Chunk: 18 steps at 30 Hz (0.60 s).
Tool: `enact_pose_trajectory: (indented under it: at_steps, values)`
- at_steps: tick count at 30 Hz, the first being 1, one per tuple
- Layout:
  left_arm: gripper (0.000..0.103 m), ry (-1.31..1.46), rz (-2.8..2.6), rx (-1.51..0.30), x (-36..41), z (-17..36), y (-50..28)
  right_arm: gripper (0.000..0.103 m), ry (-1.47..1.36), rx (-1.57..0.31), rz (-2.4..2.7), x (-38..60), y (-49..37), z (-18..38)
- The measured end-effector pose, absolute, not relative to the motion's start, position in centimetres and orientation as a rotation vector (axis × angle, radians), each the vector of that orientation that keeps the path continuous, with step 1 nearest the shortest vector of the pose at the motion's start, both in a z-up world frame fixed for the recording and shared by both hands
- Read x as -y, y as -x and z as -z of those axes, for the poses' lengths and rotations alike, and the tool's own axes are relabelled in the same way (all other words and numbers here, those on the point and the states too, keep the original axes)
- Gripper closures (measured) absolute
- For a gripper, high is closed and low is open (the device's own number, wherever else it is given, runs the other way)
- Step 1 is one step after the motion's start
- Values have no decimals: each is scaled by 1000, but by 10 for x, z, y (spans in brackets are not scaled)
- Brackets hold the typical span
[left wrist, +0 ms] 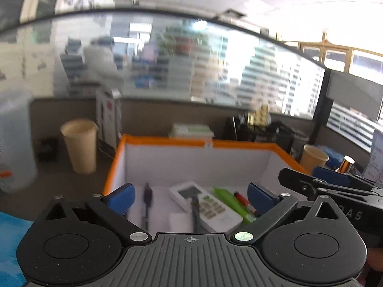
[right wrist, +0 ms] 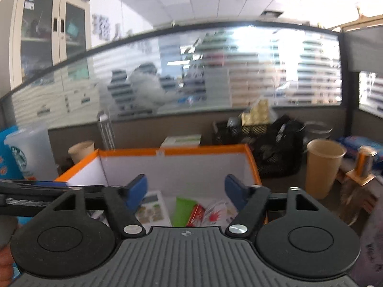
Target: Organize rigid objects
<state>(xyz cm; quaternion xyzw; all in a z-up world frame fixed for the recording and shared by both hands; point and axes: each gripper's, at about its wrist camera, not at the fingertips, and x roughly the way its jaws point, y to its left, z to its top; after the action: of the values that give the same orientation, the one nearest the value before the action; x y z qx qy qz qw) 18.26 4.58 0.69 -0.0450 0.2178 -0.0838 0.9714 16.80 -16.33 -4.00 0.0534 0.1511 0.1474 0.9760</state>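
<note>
Left hand-held gripper (left wrist: 191, 197): you hold it over the near edge of the box, jaws spread wide, nothing between the blue pads.
Right hand-held gripper (right wrist: 185, 190): it hangs above the same box, jaws fairly wide and empty; its black frame also juts into the left view on the right.
Box (left wrist: 167, 141): orange-rimmed with white walls, it sits on the desk straight ahead of you.
Inside the box: a white remote control (left wrist: 205, 205) lies flat, a green tube (left wrist: 229, 202) and a small red item (left wrist: 243, 201) just beside it, two dark pens (left wrist: 147, 203) to its left.
Around the box: one paper cup (left wrist: 80, 144) stands to its left, another paper cup (right wrist: 323, 167) to its right, both apart from it.
Behind the box: a black mesh basket (right wrist: 263, 143) and a flat white-green pack (left wrist: 191, 130).
Far left: a translucent cup (right wrist: 28, 150), near the box corner.
Backdrop: a frosted glass partition; the scene is blurred.
</note>
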Motion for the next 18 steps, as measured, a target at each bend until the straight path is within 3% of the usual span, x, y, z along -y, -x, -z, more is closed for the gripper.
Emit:
enact_pose_trajectory:
  at_steps: [9, 18]
  values:
    - [0, 65, 81, -406, -56, -28, -139, 0, -67, -190, -257, 158, -112, 18]
    - [0, 85, 82, -350, -65, -47, -101, 0, -30, -141, -255, 150, -78, 2]
